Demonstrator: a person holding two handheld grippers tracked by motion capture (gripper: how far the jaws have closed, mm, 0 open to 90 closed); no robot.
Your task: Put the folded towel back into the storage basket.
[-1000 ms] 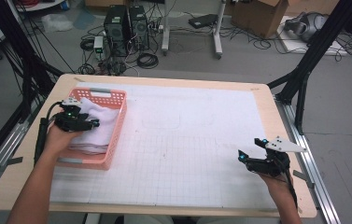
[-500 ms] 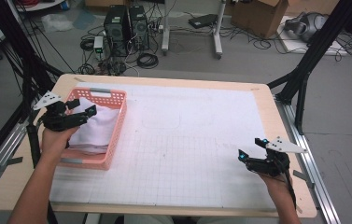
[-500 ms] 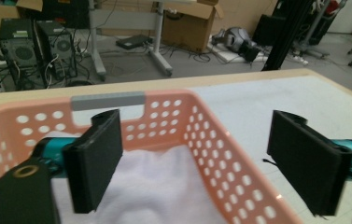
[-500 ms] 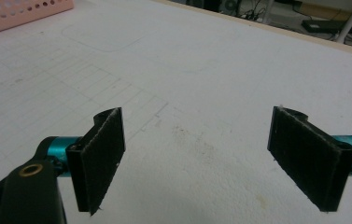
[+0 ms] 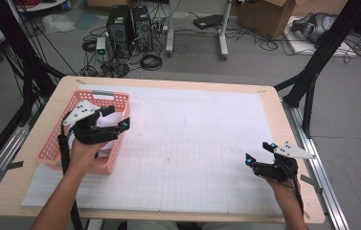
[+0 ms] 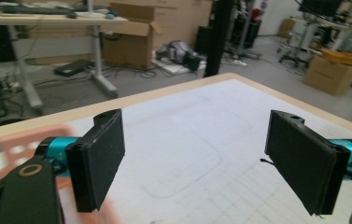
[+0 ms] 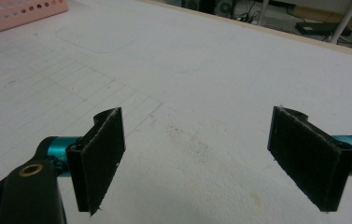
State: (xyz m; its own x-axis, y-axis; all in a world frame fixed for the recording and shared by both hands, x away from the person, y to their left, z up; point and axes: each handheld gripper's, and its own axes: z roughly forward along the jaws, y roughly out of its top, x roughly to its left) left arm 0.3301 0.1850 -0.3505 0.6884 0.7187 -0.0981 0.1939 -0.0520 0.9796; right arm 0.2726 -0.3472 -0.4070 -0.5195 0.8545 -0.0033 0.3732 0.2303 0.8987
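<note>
Over at the left end of the table [image 5: 178, 93] sits a pink basket [image 5: 56, 143] with white cloth [image 5: 107, 120] folded inside it. The left gripper [image 5: 117, 119] hangs above the basket's right-hand part, over the cloth, its tips pointing out toward the middle of the table. Its jaws have just been opening and now stand spread wide with nothing between them; in the left gripper view [image 6: 197, 158] the gap between the two black pads shows the white gridded mat [image 5: 192, 143] beyond, with a blurred corner of the basket [image 6: 5, 154] down at the lower left. The cloth lies below and behind the jaws, not touching them as far as I can see, and the person's left hand [image 5: 84, 151] wraps the gripper body from beneath.

The right gripper [image 5: 259, 154] is low over the mat near the table's right front corner, well apart from the basket. Its jaws are spread wide too, with nothing in them; the right gripper view [image 7: 197, 158] looks across bare mat between the pads, and the basket's [image 7: 15, 14] wall sits far off in the upper left corner.
</note>
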